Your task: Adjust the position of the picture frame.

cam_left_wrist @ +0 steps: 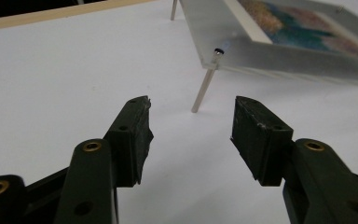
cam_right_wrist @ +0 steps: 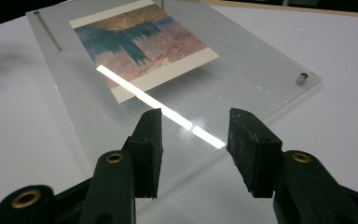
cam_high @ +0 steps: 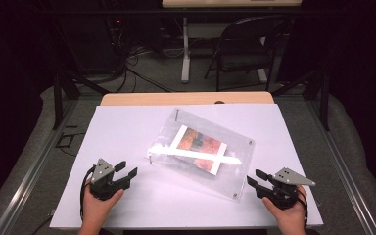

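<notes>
A clear acrylic picture frame (cam_high: 203, 154) lies tilted on the white table (cam_high: 127, 142), propped on thin metal legs, with both claws facing it from either side. The left claw (cam_high: 125, 172) stands open and empty; in the left gripper view one metal leg (cam_left_wrist: 204, 88) of the frame stands just beyond the gap between its tips, not touching them. The right claw (cam_high: 253, 178) is also open and holding nothing, its tips just short of the frame's near corner; in the right gripper view the clear edge (cam_right_wrist: 200, 154) sits right ahead of the gap between the jaws.

The main risk, as I judge it, is the slick, hard plastic: a pinch on the bare corner could slip off, or push the frame sideways so it slides on the table rather than being held. The thin legs look easy to knock; a bump from the left claw could bend one aside or tip the whole sheet. A strip of glare (cam_right_wrist: 158, 105) across the plate also makes its edge hard to read.

As a holder, the frame keeps one thing: a colourful print (cam_high: 198, 144) with a white border, lying flat within the clear plate, ahead of both claws and well inside the edges
</notes>
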{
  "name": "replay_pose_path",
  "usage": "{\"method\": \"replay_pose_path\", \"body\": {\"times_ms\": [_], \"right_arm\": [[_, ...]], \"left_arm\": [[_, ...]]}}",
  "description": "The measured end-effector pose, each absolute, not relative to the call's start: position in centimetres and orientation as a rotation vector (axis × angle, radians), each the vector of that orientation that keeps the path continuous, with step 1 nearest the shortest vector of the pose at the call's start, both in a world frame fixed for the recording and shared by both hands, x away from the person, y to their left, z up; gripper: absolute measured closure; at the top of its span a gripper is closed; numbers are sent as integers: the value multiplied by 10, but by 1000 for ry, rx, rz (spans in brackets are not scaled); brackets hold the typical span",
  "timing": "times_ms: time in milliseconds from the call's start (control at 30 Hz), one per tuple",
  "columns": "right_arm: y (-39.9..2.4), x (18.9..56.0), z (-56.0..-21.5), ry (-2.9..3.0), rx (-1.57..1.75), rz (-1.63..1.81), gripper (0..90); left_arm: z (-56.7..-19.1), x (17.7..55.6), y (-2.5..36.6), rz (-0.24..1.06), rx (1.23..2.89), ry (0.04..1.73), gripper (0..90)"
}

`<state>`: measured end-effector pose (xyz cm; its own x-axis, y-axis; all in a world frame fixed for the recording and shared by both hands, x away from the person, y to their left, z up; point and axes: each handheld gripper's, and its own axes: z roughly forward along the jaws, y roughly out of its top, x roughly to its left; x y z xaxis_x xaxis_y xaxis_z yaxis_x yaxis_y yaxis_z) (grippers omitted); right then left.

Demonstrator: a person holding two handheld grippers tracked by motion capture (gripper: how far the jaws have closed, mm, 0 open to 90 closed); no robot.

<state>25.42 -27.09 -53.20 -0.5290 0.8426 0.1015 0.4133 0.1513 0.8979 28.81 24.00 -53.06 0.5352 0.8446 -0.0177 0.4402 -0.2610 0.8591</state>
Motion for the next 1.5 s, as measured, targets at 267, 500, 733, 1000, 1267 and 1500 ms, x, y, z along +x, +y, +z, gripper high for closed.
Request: {"method": "replay_pose_path", "body": {"times_ms": [267, 500, 733, 1000, 1267, 1500], "right_arm": [[-272, 252, -527, 1998, 1172, 1388, 557], [-278, 252, -527, 1979, 1197, 1412, 553], [-278, 251, -527, 1980, 1191, 1417, 538], [-277, 251, -527, 1988, 1179, 1414, 551], [-277, 250, -527, 1992, 1172, 1410, 564], [-277, 251, -528, 1998, 1181, 1427, 563]], "left_arm": [[-535, 299, 241, 438, 1906, 1077, 601], [-538, 310, 227, 454, 1975, 1048, 519], [-541, 323, 224, 423, 1977, 1032, 567], [-546, 338, 215, 399, 1998, 1032, 524], [-553, 348, 199, 372, 2061, 995, 616], [-556, 356, 194, 399, 2062, 999, 699]]}}
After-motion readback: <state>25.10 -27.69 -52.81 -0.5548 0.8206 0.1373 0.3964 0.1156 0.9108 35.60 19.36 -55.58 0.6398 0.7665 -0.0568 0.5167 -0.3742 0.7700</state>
